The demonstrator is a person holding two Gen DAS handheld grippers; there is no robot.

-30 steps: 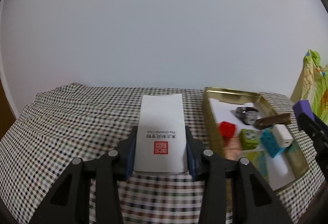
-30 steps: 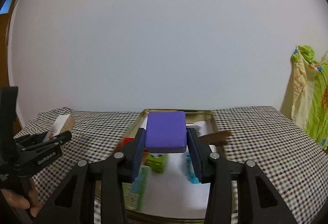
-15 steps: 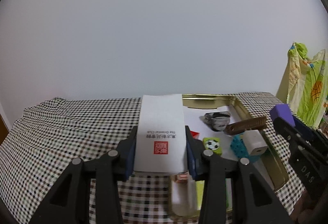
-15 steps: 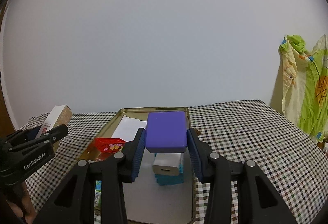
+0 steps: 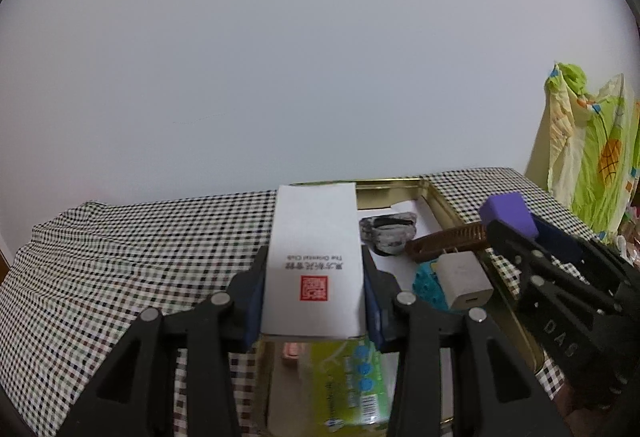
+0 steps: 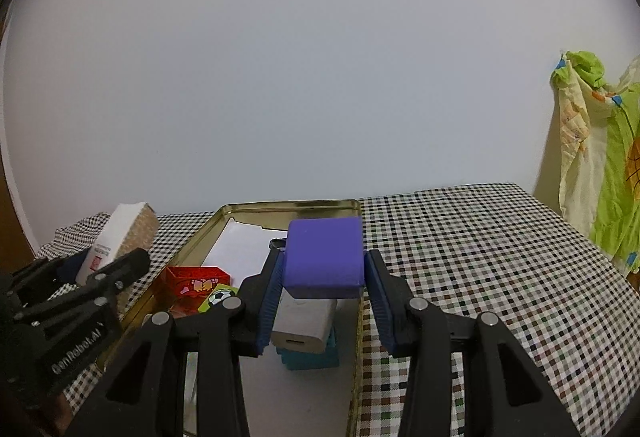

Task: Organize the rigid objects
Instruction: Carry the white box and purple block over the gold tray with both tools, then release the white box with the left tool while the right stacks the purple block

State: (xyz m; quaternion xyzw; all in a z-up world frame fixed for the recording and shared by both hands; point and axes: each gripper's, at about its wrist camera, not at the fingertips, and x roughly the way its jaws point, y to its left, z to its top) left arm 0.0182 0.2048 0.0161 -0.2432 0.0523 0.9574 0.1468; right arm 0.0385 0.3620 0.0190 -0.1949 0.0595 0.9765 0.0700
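My left gripper is shut on a tall white box with a red stamp, held over the near left part of the gold tin tray. My right gripper is shut on a purple block, held above the tray near its right wall. In the left wrist view the right gripper with the purple block hangs over the tray's right side. In the right wrist view the left gripper with the white box shows at the left.
The tray holds a white charger on a teal block, a red box, a football-print green piece, a brown comb, a grey bundle and a green packet. A checked cloth covers the table. Green-yellow fabric hangs right.
Both grippers have shifted sideways with their loads. The left one went from beside the tray to over its near left part. The right one went from mid-tray toward the right wall.
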